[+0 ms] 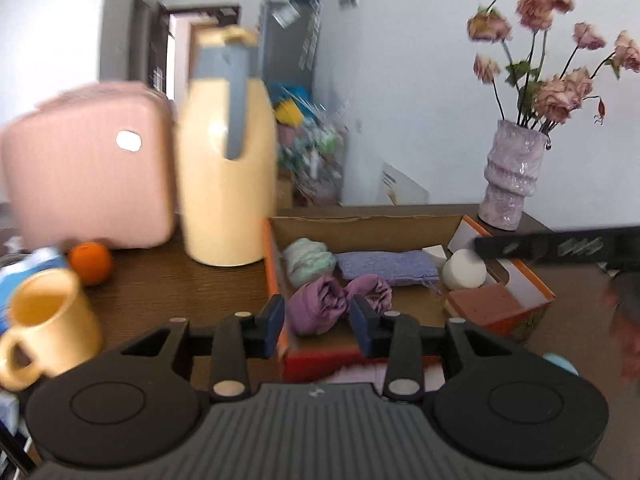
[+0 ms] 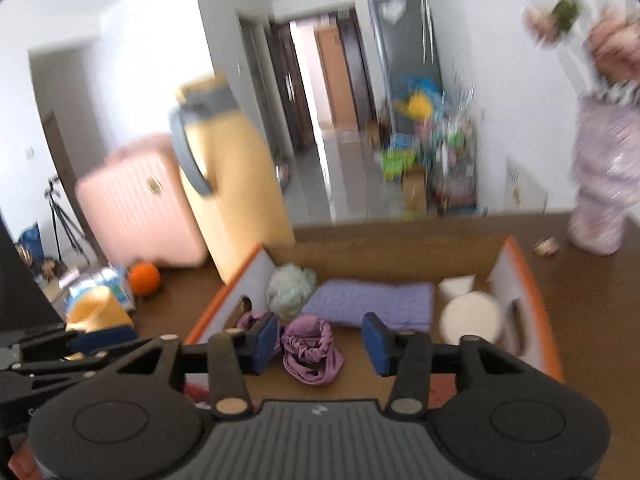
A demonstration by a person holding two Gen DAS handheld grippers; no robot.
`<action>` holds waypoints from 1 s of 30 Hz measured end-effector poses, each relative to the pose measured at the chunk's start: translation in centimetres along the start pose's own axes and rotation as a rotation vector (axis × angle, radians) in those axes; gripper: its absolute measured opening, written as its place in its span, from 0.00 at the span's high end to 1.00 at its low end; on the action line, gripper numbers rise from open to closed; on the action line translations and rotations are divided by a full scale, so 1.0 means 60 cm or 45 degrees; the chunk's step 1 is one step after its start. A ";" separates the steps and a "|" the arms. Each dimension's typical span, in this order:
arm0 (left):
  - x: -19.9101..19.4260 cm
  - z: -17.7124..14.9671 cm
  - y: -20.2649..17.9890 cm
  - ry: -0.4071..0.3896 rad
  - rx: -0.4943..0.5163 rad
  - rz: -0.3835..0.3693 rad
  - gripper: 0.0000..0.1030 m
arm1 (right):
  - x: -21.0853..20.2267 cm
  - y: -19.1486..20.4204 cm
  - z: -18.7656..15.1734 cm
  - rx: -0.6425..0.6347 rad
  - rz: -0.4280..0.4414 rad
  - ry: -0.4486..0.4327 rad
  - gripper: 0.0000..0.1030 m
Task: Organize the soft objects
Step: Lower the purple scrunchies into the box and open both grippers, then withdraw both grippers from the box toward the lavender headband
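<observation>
An open cardboard box [image 1: 360, 224] [image 2: 400, 254] with orange edges stands on the brown table. In it lie a crumpled purple cloth [image 1: 314, 312] [image 2: 312, 356], a mint fluffy ball [image 1: 308, 260] [image 2: 290, 288], a lavender pouch [image 1: 386, 266] [image 2: 372, 304], a white round sponge [image 1: 466, 270] [image 2: 472, 318], a white wedge [image 1: 434, 254] [image 2: 456, 286] and a brick-red block [image 1: 482, 304]. My left gripper [image 1: 318, 322] hangs open over the box's near left corner, the purple cloth lying just beyond its pads. My right gripper [image 2: 320, 345] is open above the same cloth, not touching it.
Left of the box stand a yellow jug [image 1: 226, 160] [image 2: 228, 184], a pink case [image 1: 88, 168] [image 2: 136, 204], an orange [image 1: 90, 262] [image 2: 144, 278] and a yellow mug [image 1: 48, 320] [image 2: 98, 312]. A vase of dried roses [image 1: 512, 176] [image 2: 604, 184] stands at the back right.
</observation>
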State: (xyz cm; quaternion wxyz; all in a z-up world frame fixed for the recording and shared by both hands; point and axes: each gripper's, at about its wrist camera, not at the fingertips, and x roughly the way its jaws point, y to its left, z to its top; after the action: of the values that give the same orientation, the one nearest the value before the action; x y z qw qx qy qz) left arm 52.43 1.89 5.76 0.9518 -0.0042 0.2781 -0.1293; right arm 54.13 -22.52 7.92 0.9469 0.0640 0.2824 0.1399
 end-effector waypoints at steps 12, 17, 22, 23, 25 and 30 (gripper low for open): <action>-0.298 -0.133 -0.075 -0.388 0.071 0.226 0.12 | -0.295 0.007 -0.157 -0.199 -0.020 -0.324 0.18; -0.358 -0.223 -0.114 -0.453 0.071 0.250 0.04 | -0.351 0.003 -0.260 -0.244 0.016 -0.372 0.07; -0.392 -0.337 -0.138 -0.450 0.116 0.219 0.00 | -0.380 -0.002 -0.367 -0.150 0.038 -0.339 0.07; -0.396 -0.352 -0.139 -0.433 0.098 0.209 0.00 | -0.384 -0.003 -0.386 -0.128 0.056 -0.331 0.07; -0.397 -0.372 -0.135 -0.375 0.057 0.200 0.00 | -0.392 0.003 -0.410 -0.135 0.057 -0.312 0.07; -0.382 -0.366 -0.126 -0.310 0.071 0.264 0.00 | -0.403 0.027 -0.432 -0.206 0.023 -0.329 0.07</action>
State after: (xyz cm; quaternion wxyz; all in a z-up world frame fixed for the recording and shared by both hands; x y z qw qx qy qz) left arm 20.36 1.69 -0.11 0.9864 0.0355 0.1561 -0.0366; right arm 20.05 -27.17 -0.82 0.9761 0.0076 0.1455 0.1613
